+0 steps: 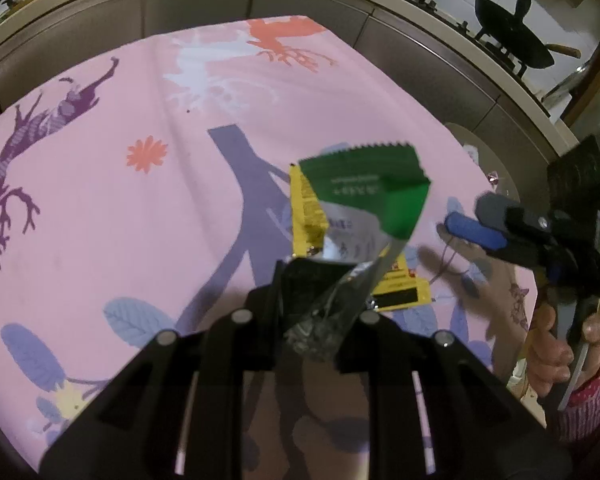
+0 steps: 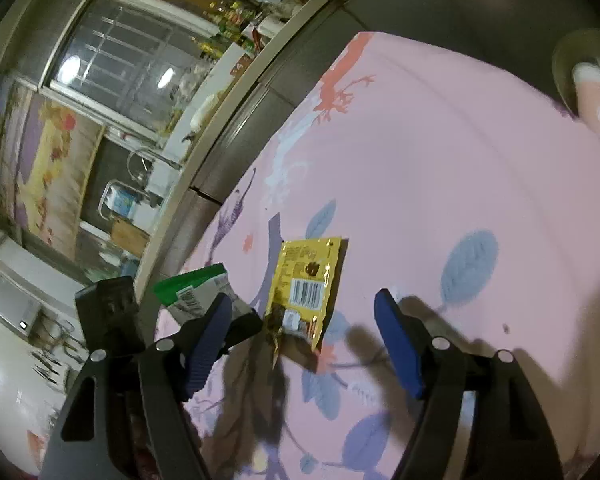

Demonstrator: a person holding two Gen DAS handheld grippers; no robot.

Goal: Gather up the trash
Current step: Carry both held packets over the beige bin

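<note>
Blue fingers (image 2: 398, 344) of the right gripper (image 2: 304, 340) stand wide apart with nothing between them, above the pink tablecloth (image 2: 440, 152). Just beyond them, at frame centre, lies the yellow wrapper (image 2: 306, 280). At lower centre of its own view, the left gripper (image 1: 314, 320) is clamped on a bunch of wrappers, the green wrapper (image 1: 364, 188) uppermost.

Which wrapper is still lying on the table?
The yellow wrapper lies flat on the pink tablecloth, in front of the open right gripper. The green wrapper is up in the air, pinched in the left gripper.
</note>
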